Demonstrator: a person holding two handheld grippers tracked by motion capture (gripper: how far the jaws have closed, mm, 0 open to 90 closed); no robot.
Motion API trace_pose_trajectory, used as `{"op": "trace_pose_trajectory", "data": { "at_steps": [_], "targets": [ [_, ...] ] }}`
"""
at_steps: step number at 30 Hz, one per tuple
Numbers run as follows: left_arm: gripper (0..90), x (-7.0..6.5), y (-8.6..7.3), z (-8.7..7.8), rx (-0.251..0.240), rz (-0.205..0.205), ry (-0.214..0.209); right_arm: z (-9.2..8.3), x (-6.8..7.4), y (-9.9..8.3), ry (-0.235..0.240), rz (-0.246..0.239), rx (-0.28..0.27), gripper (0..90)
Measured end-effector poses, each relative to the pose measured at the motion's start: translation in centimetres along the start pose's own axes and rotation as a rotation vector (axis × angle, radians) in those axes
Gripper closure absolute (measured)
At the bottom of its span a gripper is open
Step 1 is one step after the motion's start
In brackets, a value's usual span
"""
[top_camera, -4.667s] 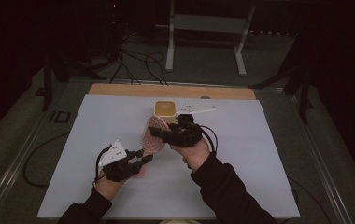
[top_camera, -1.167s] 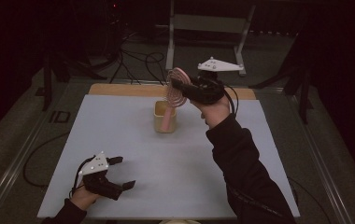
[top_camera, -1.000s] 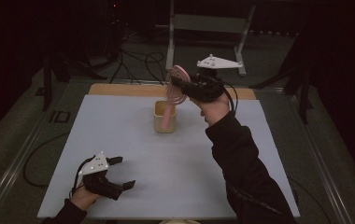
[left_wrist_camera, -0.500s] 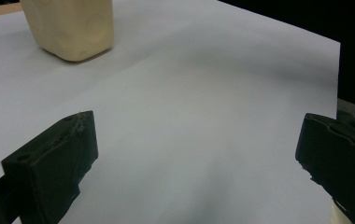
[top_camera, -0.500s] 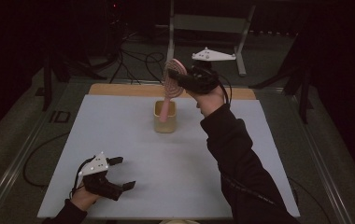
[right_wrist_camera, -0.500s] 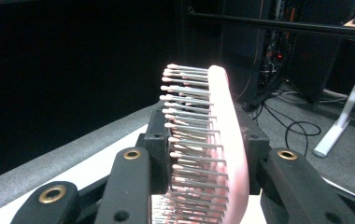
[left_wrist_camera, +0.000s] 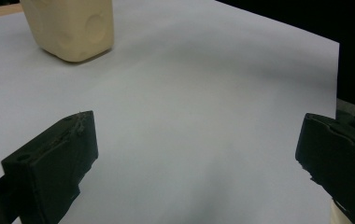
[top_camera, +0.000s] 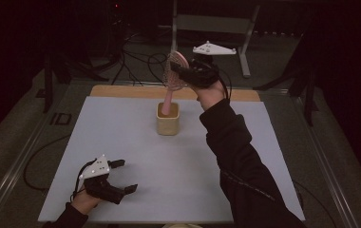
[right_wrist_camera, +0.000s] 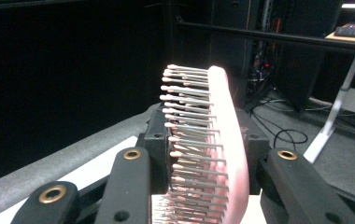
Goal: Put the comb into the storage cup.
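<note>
Looking down at a big pale table [top_camera: 136,142] taking up most of the middle of the high view, wooden strip along its far edge, dark room and cables behind. Next biggest, a dark sleeve [top_camera: 240,156] coming up from the bottom right toward upper centre, ending in the right gripper [top_camera: 181,72] with its grey plate on top. Clamped there on the head of a pink hairbrush [top_camera: 174,71], held upright-ish and tilted a bit; in the right gripper view the jaws squeeze the bristle head [right_wrist_camera: 203,140] from both sides, pins pointing left. Handle end hanging down into a small cream cup [top_camera: 168,121] sitting just above the middle of the table, though hard to say if it touches the bottom yet. So, by the look of it, midway through dropping the brush handle-first into the cup. Down in the lower left corner, the left gripper [top_camera: 121,175] parked low over the table, jaws spread wide with nothing between them; same cup [left_wrist_camera: 70,28] peeking in at the upper left of the left gripper view. Next move probably: lower a touch more until the handle settles, keep it inside the rim, then ease the jaws apart slowly so the cup doesn't tip from the top-heavy brush.
</note>
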State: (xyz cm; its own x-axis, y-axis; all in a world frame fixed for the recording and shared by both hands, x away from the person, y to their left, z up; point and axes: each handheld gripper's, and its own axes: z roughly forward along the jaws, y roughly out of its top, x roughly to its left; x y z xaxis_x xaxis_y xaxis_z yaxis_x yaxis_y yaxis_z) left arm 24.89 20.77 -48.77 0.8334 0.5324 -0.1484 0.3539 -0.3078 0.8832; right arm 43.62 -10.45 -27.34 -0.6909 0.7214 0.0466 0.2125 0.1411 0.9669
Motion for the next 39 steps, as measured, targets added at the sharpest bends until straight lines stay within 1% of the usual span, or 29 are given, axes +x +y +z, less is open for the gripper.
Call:
{"op": "trace_pose_trajectory", "data": {
  "at_steps": [7, 11, 20, 26, 39],
  "targets": [
    [0.0, 0.0, 0.0, 0.0, -0.004, 0.001, -0.003, 0.5, -0.2, 0.1, -0.012, 0.0, -0.022, 65.4],
    [0.0, 0.0, 0.0, 0.0, -0.01, 0.001, -0.005, 0.9, -0.4, -0.3, -0.02, -0.003, -0.043, 65.4],
    [0.0, 0.0, 0.0, 0.0, -0.004, 0.005, -0.007, 2.0, -0.9, -1.5, -0.028, 0.0, -0.017, 65.4],
    [0.0, 0.0, -0.1, 0.0, -0.004, 0.012, -0.005, 2.5, -1.2, -2.2, -0.028, 0.011, -0.006, 65.4],
    [0.0, -0.1, -0.1, 0.0, -0.01, 0.008, -0.011, 3.2, -1.6, -3.9, -0.03, 0.013, 0.022, 65.4]
  ]
}}
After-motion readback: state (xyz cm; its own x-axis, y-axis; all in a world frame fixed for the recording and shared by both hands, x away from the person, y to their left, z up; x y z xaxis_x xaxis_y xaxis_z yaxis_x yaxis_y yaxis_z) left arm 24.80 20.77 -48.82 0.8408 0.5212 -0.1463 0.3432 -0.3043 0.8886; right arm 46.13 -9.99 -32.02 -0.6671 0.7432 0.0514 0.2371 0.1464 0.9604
